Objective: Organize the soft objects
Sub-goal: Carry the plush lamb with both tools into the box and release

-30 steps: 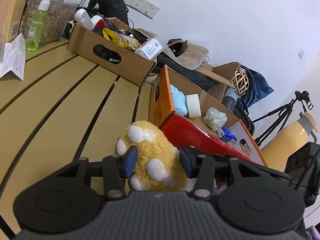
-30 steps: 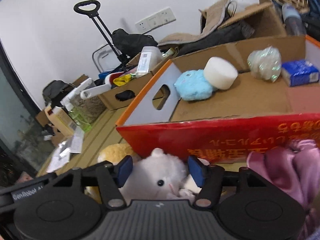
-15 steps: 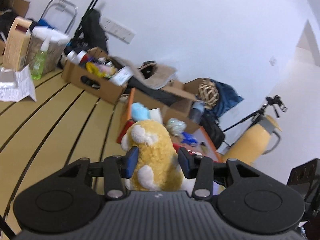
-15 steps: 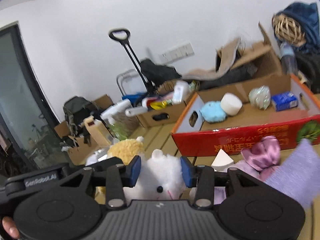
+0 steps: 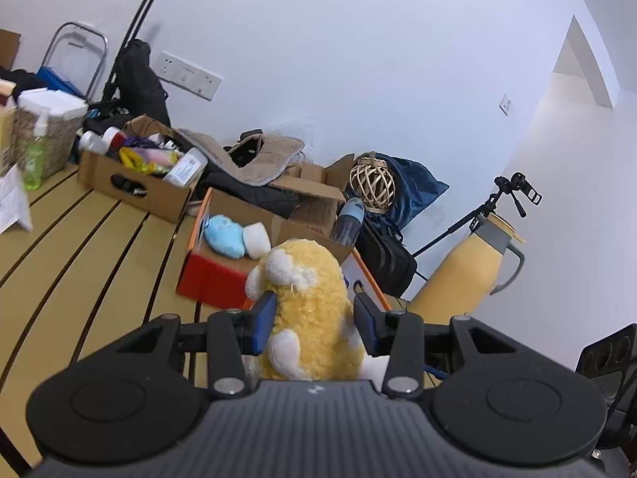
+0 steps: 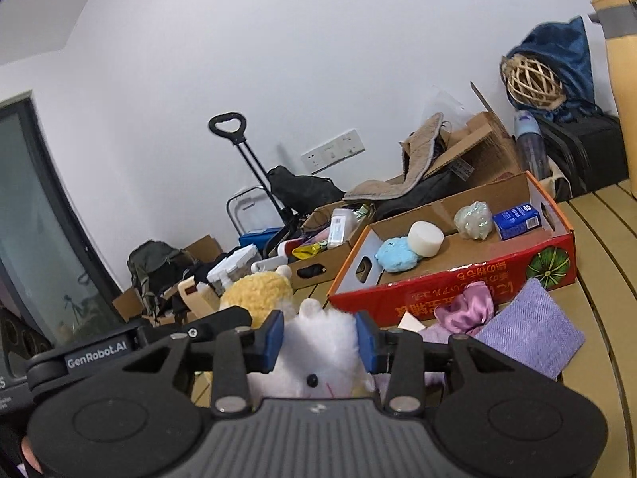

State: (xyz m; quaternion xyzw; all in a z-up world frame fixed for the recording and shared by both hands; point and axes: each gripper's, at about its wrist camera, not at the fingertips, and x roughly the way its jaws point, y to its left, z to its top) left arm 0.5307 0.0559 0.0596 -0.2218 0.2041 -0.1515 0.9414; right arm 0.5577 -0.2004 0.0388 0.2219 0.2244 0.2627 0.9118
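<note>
With both toys clear of the worktop (image 6: 597, 366), the left tongs (image 5: 314, 320) grip the yellow plush (image 5: 306, 302) while the right tongs (image 6: 320, 340), jaws just closing, squeeze the white plush (image 6: 322, 354). It looks like the carry step; next comes a move over the red box (image 6: 450, 286) and a release inside.

Curly yellow plush toy (image 5: 310, 302); fluffy white plush toy (image 6: 322, 342); matt, slatted wooden tabletop (image 5: 79, 247); glossy red cardboard box (image 6: 458, 283); shiny pink satin cloth (image 6: 466, 310); woven purple cloth (image 6: 529, 330).
</note>
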